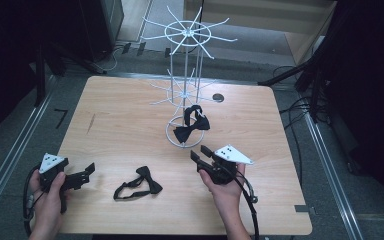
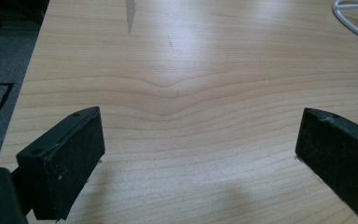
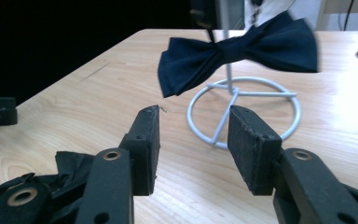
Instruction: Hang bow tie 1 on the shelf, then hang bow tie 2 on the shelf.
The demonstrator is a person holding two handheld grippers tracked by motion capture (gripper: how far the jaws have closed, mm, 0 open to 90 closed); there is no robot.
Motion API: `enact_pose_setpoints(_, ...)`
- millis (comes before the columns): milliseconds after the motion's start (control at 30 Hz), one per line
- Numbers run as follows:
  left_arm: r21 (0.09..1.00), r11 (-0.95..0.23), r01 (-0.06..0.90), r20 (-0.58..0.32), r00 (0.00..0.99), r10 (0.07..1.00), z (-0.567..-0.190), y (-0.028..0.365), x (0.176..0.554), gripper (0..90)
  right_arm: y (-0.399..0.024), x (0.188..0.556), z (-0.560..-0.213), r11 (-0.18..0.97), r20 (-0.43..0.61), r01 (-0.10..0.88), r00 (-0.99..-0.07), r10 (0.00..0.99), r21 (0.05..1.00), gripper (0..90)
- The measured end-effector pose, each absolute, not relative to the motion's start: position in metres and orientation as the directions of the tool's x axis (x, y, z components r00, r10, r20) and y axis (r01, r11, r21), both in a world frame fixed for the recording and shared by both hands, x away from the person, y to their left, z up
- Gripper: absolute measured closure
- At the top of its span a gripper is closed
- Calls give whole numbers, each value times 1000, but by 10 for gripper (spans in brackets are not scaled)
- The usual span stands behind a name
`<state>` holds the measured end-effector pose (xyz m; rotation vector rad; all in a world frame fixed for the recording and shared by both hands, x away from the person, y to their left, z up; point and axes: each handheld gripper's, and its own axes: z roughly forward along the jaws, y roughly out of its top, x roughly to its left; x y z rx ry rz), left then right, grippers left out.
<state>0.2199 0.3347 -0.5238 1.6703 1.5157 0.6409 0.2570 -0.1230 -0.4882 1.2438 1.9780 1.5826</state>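
Table (image 1: 130, 115) frame centre. Rack (image 1: 186, 75) upper centre, bow tie (image 1: 192, 125) hung low on it. Second tie (image 1: 139, 184) flat, lower centre, between grippers. Left gripper (image 1: 87, 171) spread, empty; right gripper (image 1: 200, 152) parted, empty. Ties look light, floppy; grab centre knot.

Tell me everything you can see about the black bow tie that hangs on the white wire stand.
The black fabric bow tie hangs low on the white wire stand, above its round base ring. It looks like soft matte cloth, with two pleated wings and a central knot; its strap loops up behind the knot. It hangs tilted, the left wing lower. The pole passes behind the knot. Neither gripper touches it.
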Motion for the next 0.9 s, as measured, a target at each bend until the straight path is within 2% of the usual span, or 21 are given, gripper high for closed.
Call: enact_pose_setpoints(900,809,12,587,-134,165,977,-523,335,219,16,-63,250,-516,90,284,483,-644,710,871,557)
